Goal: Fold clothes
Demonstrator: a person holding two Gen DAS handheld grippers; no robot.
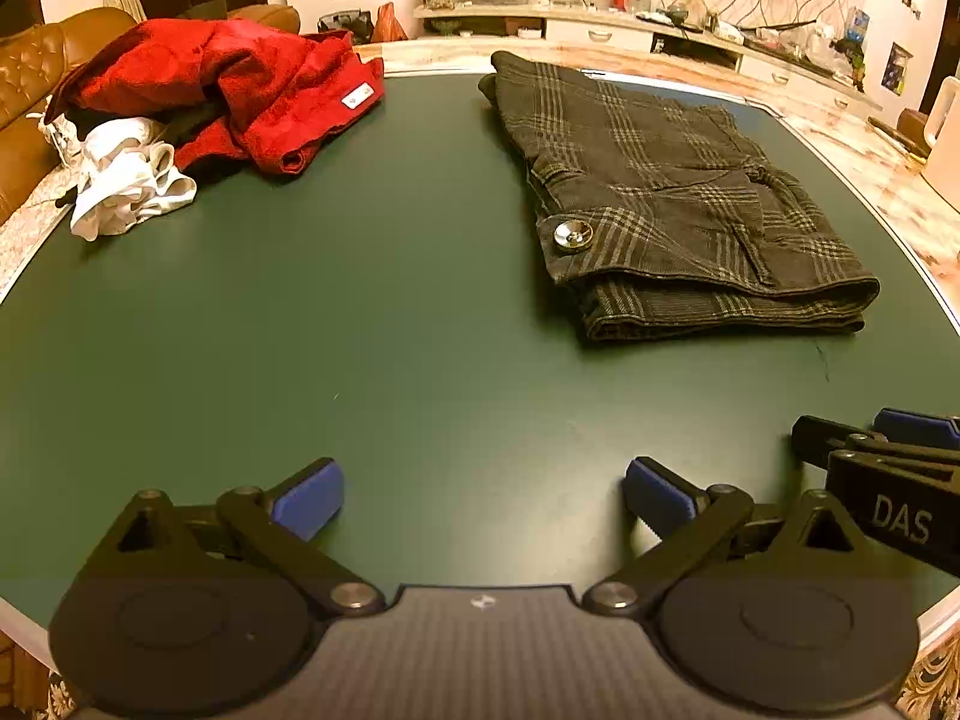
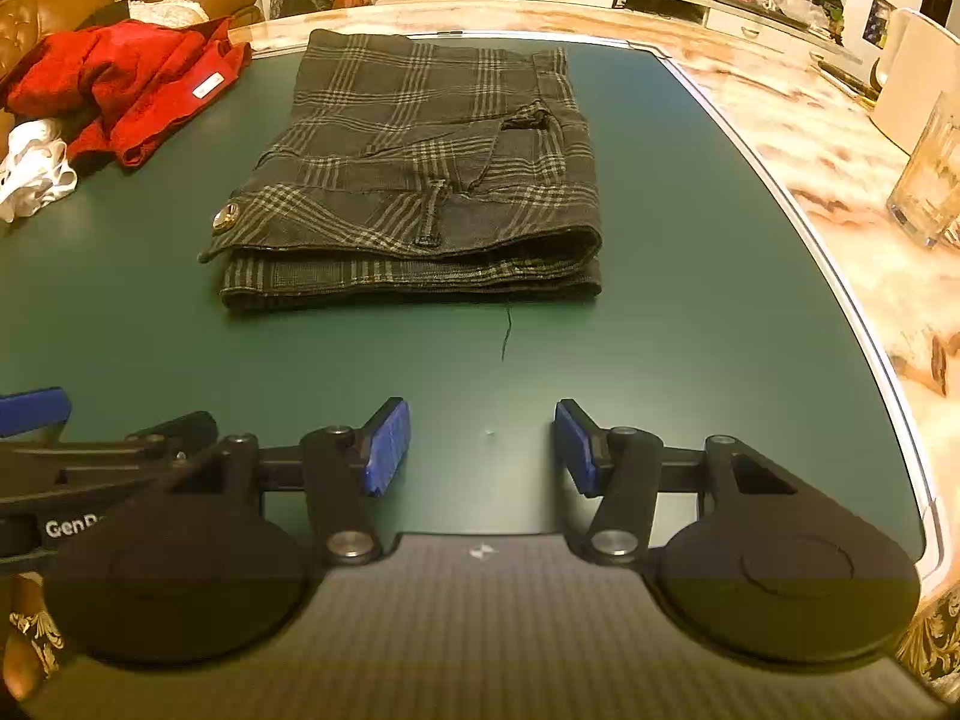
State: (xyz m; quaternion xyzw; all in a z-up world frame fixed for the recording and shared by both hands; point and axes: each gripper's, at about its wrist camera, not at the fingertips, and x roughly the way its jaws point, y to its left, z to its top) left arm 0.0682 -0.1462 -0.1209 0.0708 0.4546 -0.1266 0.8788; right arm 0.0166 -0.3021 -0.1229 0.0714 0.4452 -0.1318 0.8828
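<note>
Your tabletop (image 1: 420, 312) carries more than the job in hand: at its far left a red garment (image 1: 240, 78) lies crumpled, with a white cloth (image 1: 126, 180) bunched just beside it on the near side, both well apart from your grippers. Behind them stands a brown sofa (image 1: 36, 66). Off the green mat on your right, a glass (image 2: 927, 180) stands on the marbled surround, and a white jug (image 2: 918, 78) sits farther back; neither holds anything you can make out. A loose dark thread (image 2: 507, 333) lies on the mat just in front of the shorts. Nothing stands between your jaws and the plaid shorts (image 2: 420, 174). The shorts lie folded flat in layers on the far half of the tabletop, fold edge toward you, the metal button (image 2: 225, 217) at their near left corner. From your right gripper (image 2: 482, 447) they sit straight ahead and a little left, well apart from the blue pads (image 2: 387, 450). From your left gripper (image 1: 483, 501) they lie ahead and to the right. Both sets of jaws stand spread wide and hold nothing, hovering low over bare mat at the near edge. The two grippers are side by side, each showing at the edge of the other's view.
</note>
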